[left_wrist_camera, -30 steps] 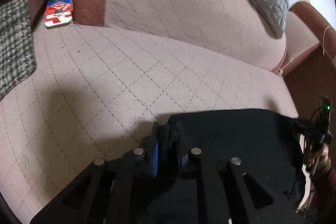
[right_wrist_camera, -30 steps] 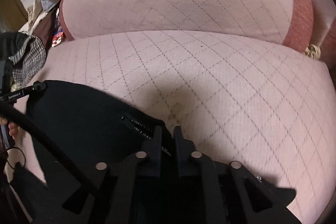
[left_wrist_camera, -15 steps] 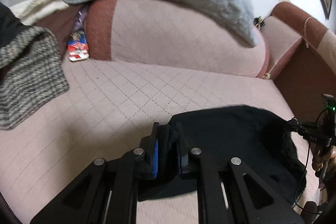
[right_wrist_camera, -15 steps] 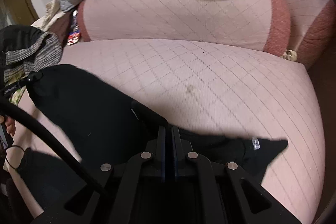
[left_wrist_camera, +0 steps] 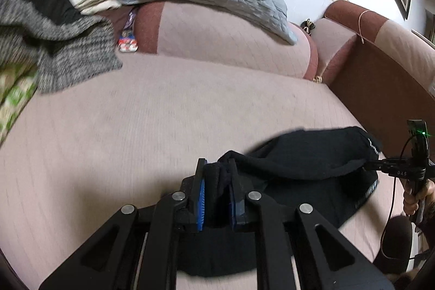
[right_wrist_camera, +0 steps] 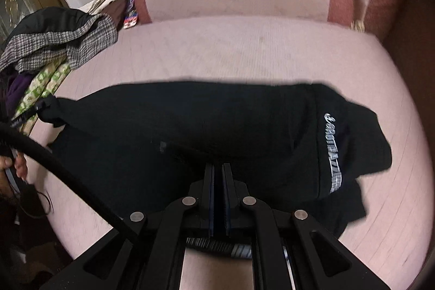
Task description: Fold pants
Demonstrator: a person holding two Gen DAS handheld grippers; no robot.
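So the black pants (right_wrist_camera: 217, 132) are now lifted off the pink sofa seat (left_wrist_camera: 136, 127) where a second ago they lay flat, pinched by the left gripper (left_wrist_camera: 216, 181) at 6 o'clock and the right gripper (right_wrist_camera: 218, 181), so a fold is probably being started.

left gripper (left_wrist_camera: 216, 167) jaws pinched on cloth; right gripper (right_wrist_camera: 218, 170) jaws clamped

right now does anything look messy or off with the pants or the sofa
The black pants hang bunched between the left gripper and right gripper, one end flopped crookedly near the silver lettering. A houndstooth garment lies heaped at the sofa's end. Nothing looks damaged.
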